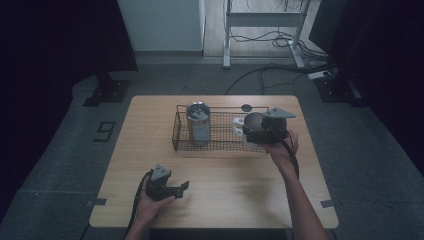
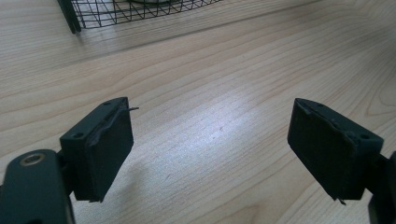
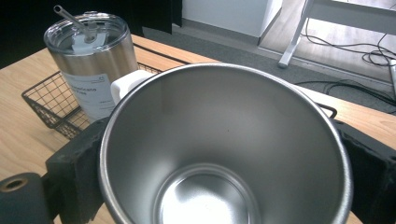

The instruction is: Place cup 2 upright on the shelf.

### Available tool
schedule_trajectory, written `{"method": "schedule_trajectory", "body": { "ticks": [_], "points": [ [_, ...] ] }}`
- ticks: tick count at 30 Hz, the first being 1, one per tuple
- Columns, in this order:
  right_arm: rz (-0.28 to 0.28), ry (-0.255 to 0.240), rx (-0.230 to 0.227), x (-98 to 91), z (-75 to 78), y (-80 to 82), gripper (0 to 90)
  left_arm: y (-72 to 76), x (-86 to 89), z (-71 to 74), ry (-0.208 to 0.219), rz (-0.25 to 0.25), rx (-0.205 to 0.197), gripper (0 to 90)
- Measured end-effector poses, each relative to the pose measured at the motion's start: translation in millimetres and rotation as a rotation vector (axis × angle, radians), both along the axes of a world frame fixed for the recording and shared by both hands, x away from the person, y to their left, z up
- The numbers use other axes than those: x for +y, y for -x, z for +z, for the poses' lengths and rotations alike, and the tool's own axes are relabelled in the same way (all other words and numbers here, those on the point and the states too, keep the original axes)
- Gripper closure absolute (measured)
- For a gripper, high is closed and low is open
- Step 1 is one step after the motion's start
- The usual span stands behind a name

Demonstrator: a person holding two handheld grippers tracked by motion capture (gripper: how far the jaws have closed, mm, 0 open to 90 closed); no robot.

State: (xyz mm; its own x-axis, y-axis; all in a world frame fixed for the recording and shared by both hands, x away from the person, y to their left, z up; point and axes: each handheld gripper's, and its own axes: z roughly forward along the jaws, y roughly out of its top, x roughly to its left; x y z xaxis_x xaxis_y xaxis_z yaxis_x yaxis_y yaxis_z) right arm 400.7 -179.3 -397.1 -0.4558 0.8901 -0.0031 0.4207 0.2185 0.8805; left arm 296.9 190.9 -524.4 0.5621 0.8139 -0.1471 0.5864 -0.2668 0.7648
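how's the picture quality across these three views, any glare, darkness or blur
High view: dim, dark corners, the table evenly lit. Left gripper view: a bright glare patch on the wood between the open jaws of the left gripper, with the wire basket slightly soft at the top. Right gripper view: sharp, soft reflections inside the steel cup; the lidded tumbler is clear.

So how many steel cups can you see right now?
2: a lidded tumbler standing at the wire basket's left end, and an open cup clamped in the right gripper over its right end.

brushed steel cup (image 3: pixel 224 140), wire basket (image 3: pixel 51 105)
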Motion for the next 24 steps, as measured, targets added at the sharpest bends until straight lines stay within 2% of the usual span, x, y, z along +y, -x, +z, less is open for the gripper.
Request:
{"method": "schedule_trajectory", "body": {
  "ticks": [24],
  "points": [
    [-0.008,-0.033,-0.013,0.7,8.4,-24.7,6.0,-1.3,2.1,-2.4,0.000,0.011,0.008,14.5]
  ]
}}
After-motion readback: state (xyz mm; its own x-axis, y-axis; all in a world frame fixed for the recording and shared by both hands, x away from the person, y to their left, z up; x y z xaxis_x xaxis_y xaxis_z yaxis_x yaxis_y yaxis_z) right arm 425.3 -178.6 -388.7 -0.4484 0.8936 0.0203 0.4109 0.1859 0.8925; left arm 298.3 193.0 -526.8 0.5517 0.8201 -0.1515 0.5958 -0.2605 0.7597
